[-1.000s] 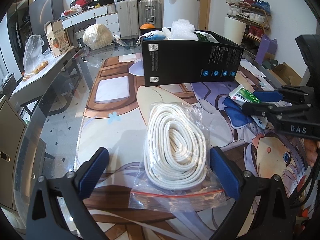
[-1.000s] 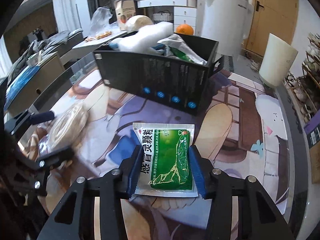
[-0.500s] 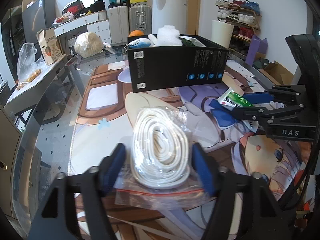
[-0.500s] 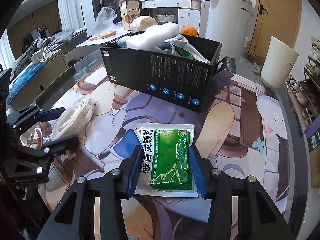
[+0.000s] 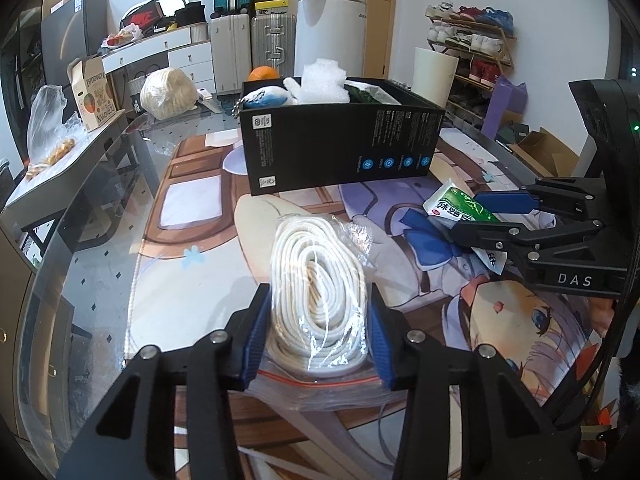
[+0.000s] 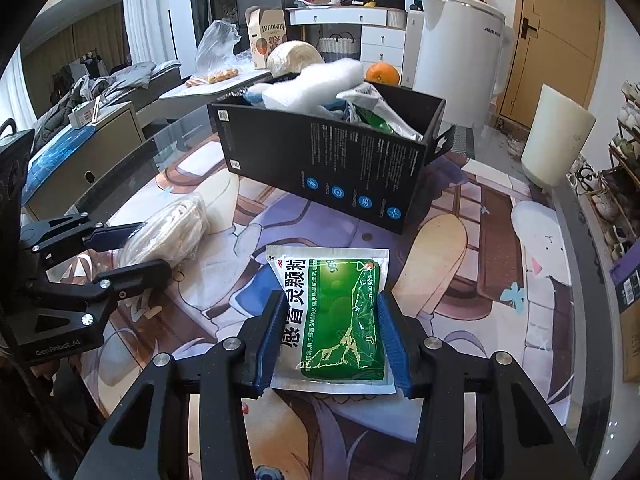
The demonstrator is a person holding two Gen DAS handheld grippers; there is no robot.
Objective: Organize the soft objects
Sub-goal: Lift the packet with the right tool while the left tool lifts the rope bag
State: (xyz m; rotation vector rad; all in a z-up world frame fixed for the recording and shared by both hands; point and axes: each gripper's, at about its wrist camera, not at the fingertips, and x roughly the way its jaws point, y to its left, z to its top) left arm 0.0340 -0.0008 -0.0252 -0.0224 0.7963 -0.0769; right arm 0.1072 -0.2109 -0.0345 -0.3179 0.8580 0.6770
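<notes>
A coil of white rope in a clear zip bag (image 5: 312,256) lies on the printed mat. My left gripper (image 5: 318,300) has its jaws closing on it, and both blue pads press the coil's sides. The same bag (image 6: 176,224) and left gripper (image 6: 154,248) show at the left of the right wrist view. My right gripper (image 6: 330,304) is shut on a green and white medicine sachet (image 6: 332,280), held flat just over the mat. From the left wrist view the right gripper (image 5: 460,218) and sachet (image 5: 452,204) sit to the right. Behind both stands an open black box (image 5: 340,148) (image 6: 332,168).
The box holds white foam (image 6: 316,80), a blue plush (image 5: 268,98) and a green packet (image 6: 376,120). An orange (image 6: 382,74) sits behind it. The glass table edge (image 5: 60,264) runs along the left. A white cylinder bin (image 6: 556,140) and shoe rack (image 5: 472,48) stand off the table's right side.
The left jaws have closed from wide open onto the rope bag, squeezing the coil narrower. The right gripper keeps the same hold on the sachet.
</notes>
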